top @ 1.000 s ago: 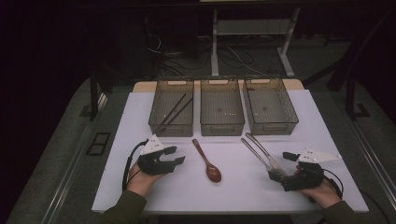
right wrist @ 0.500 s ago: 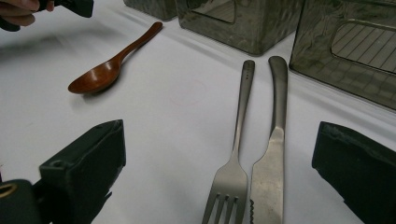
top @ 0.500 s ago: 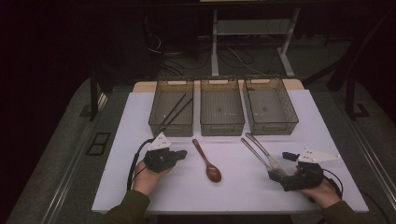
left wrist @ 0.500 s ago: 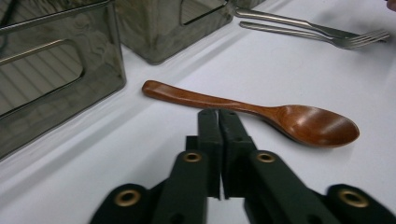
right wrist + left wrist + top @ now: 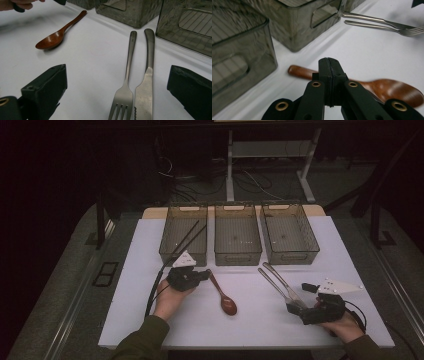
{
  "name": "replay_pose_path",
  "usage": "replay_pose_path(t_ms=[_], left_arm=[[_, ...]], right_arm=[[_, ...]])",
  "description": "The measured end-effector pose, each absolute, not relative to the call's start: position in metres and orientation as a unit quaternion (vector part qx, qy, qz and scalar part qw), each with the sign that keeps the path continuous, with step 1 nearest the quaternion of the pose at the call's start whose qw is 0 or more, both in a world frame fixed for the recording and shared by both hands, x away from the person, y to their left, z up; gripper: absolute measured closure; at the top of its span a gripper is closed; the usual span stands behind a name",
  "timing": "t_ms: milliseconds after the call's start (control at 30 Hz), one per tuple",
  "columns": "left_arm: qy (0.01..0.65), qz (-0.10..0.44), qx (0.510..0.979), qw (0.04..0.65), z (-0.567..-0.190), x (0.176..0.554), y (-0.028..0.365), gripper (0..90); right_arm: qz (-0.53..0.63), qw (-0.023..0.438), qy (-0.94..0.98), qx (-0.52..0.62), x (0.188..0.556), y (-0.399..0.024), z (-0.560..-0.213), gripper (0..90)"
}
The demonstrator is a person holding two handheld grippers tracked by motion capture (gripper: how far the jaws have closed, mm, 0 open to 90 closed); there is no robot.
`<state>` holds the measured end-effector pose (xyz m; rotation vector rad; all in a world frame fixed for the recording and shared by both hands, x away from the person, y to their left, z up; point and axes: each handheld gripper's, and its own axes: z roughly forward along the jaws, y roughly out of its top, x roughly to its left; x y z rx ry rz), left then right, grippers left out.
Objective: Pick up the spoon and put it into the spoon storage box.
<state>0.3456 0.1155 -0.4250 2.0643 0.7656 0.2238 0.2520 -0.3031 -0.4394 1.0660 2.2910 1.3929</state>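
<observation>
A brown wooden spoon [image 5: 226, 301] lies on the white table, bowl toward me. My left gripper [image 5: 206, 274] is at the handle's far end, jaws shut pad to pad. In the left gripper view the left gripper [image 5: 329, 65] stands in front of the spoon [image 5: 397, 91] with nothing between its pads. A steel fork [image 5: 274, 281] and knife [image 5: 281, 279] lie side by side at the right. My right gripper [image 5: 294, 309] is at their near ends. In the right gripper view the right gripper [image 5: 117, 87] is open, with the fork [image 5: 129, 60] and knife [image 5: 149, 55] lying between its jaws, untouched.
Three clear smoky bins stand in a row at the back: left bin [image 5: 183, 257], middle bin [image 5: 237, 256], right bin [image 5: 290, 256]. Dark chopsticks [image 5: 189, 237] lean in the left bin. The white table top [image 5: 145, 320] ends near my forearms; dark floor surrounds it.
My left gripper has moved right and away from me to the spoon's handle, and its jaws have closed. The right gripper, fork and knife have stayed put.
</observation>
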Motion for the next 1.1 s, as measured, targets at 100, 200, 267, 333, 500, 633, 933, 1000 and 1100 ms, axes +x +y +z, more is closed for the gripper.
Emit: replay_pose_path(t_ms=[100, 200, 267, 333, 500, 633, 933, 1000, 1100], left_arm=[[0.314, 0.096, 0.839, 0.435, -0.428, 0.354, 0.109, 89.1], [0.318, 0.097, 0.840, 0.429, -0.431, 0.361, 0.105, 89.1], [0.316, 0.101, 0.844, 0.421, -0.433, 0.366, 0.103, 89.1], [0.318, 0.102, 0.847, 0.413, -0.435, 0.370, 0.100, 89.1], [0.320, 0.108, 0.854, 0.396, -0.441, 0.379, 0.092, 89.1], [0.316, 0.116, 0.859, 0.385, -0.444, 0.383, 0.086, 89.1], [0.320, 0.121, 0.865, 0.367, -0.448, 0.386, 0.087, 89.1], [0.321, 0.121, 0.865, 0.367, -0.448, 0.386, 0.087, 89.2], [0.324, 0.118, 0.866, 0.363, -0.448, 0.385, 0.088, 89.1]], right_arm=[[0.479, 0.128, 0.787, 0.368, 0.252, -0.303, -0.439, 2.1], [0.479, 0.128, 0.787, 0.367, 0.252, -0.303, -0.439, 2.1], [0.478, 0.127, 0.788, 0.366, 0.252, -0.304, -0.439, 2.1], [0.478, 0.128, 0.788, 0.367, 0.252, -0.303, -0.439, 2.1], [0.478, 0.128, 0.788, 0.366, 0.252, -0.303, -0.440, 2.1], [0.478, 0.129, 0.787, 0.367, 0.252, -0.304, -0.440, 2.1], [0.479, 0.129, 0.787, 0.367, 0.253, -0.305, -0.440, 2.1], [0.479, 0.128, 0.787, 0.367, 0.252, -0.304, -0.440, 2.1], [0.480, 0.128, 0.787, 0.367, 0.252, -0.305, -0.440, 2.1]])
